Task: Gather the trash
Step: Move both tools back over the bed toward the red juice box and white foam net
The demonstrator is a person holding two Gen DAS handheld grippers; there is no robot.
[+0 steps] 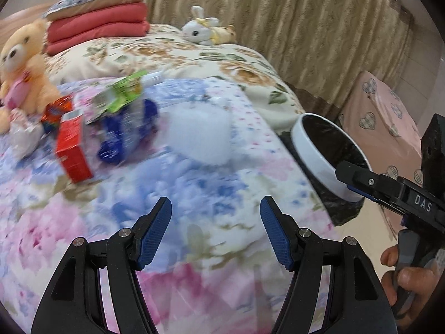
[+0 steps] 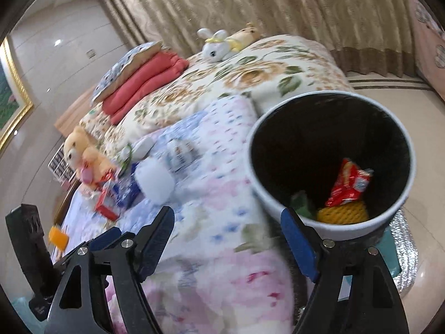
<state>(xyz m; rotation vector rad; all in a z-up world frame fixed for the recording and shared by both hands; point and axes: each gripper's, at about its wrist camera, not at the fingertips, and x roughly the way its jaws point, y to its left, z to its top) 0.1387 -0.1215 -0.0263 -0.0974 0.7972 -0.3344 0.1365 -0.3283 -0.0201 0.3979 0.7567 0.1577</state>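
Note:
Trash lies on the floral bedspread: a red box (image 1: 73,147), a blue crinkled wrapper (image 1: 128,130), a green packet (image 1: 122,94) and a white plastic lump (image 1: 201,133). My left gripper (image 1: 216,231) is open and empty, above the bed short of the trash. A white bin with a black liner (image 1: 328,156) stands at the bed's right edge. In the right wrist view the bin (image 2: 328,167) holds a red snack bag (image 2: 349,183), a yellow item (image 2: 343,214) and something green. My right gripper (image 2: 228,239) is open and empty, next to the bin's rim.
A teddy bear (image 1: 23,64) sits left of the trash. Folded red blankets (image 1: 97,27) with a pillow and a white plush rabbit (image 1: 203,27) lie at the far end. Curtains hang behind. A pink heart-patterned cover (image 1: 389,117) is right of the bin.

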